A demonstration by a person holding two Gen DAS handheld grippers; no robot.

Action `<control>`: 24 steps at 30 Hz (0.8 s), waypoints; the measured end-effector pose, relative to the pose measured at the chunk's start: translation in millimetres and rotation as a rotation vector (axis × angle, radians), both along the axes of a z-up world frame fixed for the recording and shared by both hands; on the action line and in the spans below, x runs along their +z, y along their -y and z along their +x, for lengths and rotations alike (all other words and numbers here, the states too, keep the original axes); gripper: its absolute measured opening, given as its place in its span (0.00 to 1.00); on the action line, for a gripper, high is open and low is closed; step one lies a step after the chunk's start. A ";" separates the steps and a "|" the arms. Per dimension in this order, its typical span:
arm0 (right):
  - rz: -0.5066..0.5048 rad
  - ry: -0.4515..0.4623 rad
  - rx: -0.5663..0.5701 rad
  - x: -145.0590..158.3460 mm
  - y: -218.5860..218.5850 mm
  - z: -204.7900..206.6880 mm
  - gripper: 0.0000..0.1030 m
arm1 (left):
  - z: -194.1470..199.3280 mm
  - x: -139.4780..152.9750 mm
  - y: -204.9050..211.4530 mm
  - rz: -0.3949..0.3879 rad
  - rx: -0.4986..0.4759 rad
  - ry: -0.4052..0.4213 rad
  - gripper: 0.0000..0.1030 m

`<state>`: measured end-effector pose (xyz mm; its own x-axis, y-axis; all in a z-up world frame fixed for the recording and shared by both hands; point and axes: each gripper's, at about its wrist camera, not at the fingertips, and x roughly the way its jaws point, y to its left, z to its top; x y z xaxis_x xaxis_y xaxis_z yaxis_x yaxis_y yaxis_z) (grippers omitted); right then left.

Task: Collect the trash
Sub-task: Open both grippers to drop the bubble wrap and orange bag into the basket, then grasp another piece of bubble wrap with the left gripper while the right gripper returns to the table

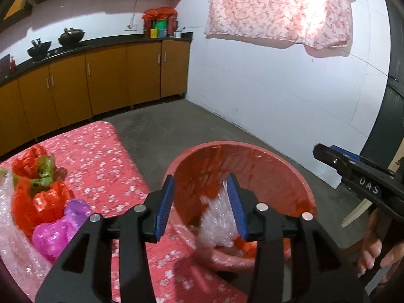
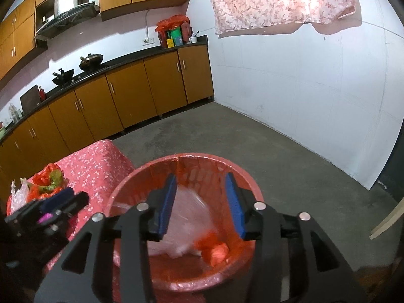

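While both grippers are hanging over the red bin (image 1: 298,174), the left gripper (image 1: 203,202) is showing its blue pads spread apart, with nothing pinched between them. A blurred piece of clear bubble wrap (image 1: 218,223) is lying inside the bin, its upper edge reaching the right-hand pad (image 1: 236,202); whether it is touching that pad I cannot tell. The right gripper (image 2: 202,202) is likewise holding its fingers wide, empty, above the same bin (image 2: 141,174), where the bubble wrap (image 2: 181,227) is sitting beside crumpled red plastic (image 2: 214,248) at about 5 o'clock of it. At 9 o'clock of the bin, a table with a pink flowered cloth (image 1: 101,156) is carrying more trash: a red bag with green scraps (image 1: 38,176), a purple bag (image 1: 60,229) nearer the camera, and more bubble wrap (image 1: 10,214) at the far left edge. From the left wrist view the right gripper (image 1: 353,174) is appearing at 3 o'clock.
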<state>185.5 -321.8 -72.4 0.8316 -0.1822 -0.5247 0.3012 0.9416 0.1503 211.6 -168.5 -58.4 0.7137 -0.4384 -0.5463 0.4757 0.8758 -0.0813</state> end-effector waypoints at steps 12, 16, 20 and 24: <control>-0.044 -0.004 0.075 -3.4 -47.7 -11.3 0.57 | -57.1 30.6 -102.7 0.052 0.349 0.162 0.62; -0.051 0.002 0.127 -4.6 -77.9 -13.3 0.64 | -65.3 27.8 -145.6 0.094 0.502 0.169 0.66; -0.037 -0.006 0.167 -8.2 -102.1 -13.8 0.65 | -54.1 14.9 -168.8 0.105 0.563 0.098 0.66; -0.049 -0.022 0.203 -11.3 -123.0 -14.6 0.65 | -40.1 4.2 -177.4 0.100 0.558 0.052 0.66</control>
<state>170.9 -198.8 -83.7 0.8422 -0.0377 -0.5379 0.1069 0.9894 0.0979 171.5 8.9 -54.1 0.8496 0.0652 -0.5233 -0.0602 0.9978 0.0265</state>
